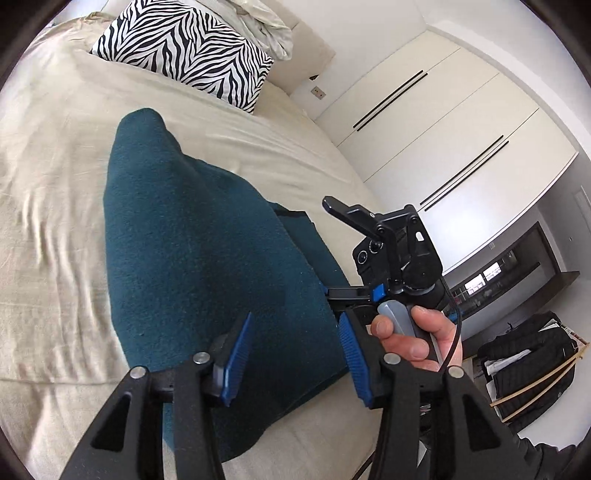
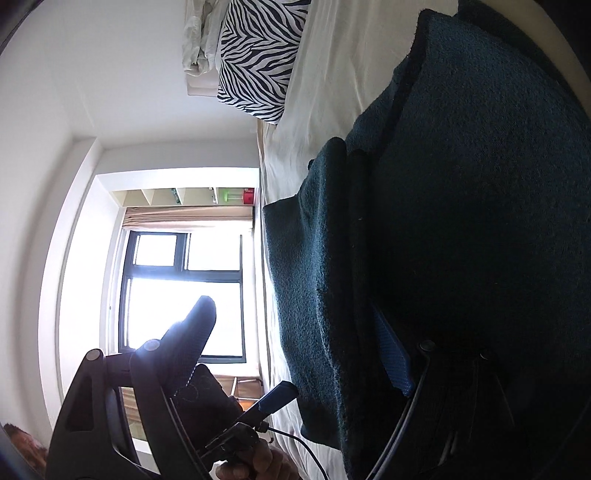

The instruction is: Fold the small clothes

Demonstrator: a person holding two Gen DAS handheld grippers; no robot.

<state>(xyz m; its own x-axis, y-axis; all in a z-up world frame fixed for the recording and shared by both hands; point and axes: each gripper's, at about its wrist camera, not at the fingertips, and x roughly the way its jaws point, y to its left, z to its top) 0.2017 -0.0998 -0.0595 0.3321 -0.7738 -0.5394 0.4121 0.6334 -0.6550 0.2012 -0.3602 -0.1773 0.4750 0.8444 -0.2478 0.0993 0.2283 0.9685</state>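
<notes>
A dark teal knit garment [image 1: 192,236] lies lengthwise on the beige bed [image 1: 55,184], partly folded with a flat layer showing at its right side. My left gripper [image 1: 295,354] is open just above the garment's near end, with nothing between its blue pads [image 1: 236,358]. The right gripper's body [image 1: 399,251], held in a hand, is at the garment's right edge. In the right wrist view, tilted sideways, the garment [image 2: 461,221] fills the right half. My right gripper [image 2: 299,343] is open, one blue pad [image 2: 393,354] against the cloth, the other finger [image 2: 192,332] out in the air.
A zebra-print pillow [image 1: 184,48] and crumpled pale bedding [image 1: 266,26] lie at the head of the bed. White wardrobe doors [image 1: 443,140] stand beyond the bed's right side. An open dark suitcase [image 1: 532,373] lies on the floor. A bright window [image 2: 184,291] faces the right wrist camera.
</notes>
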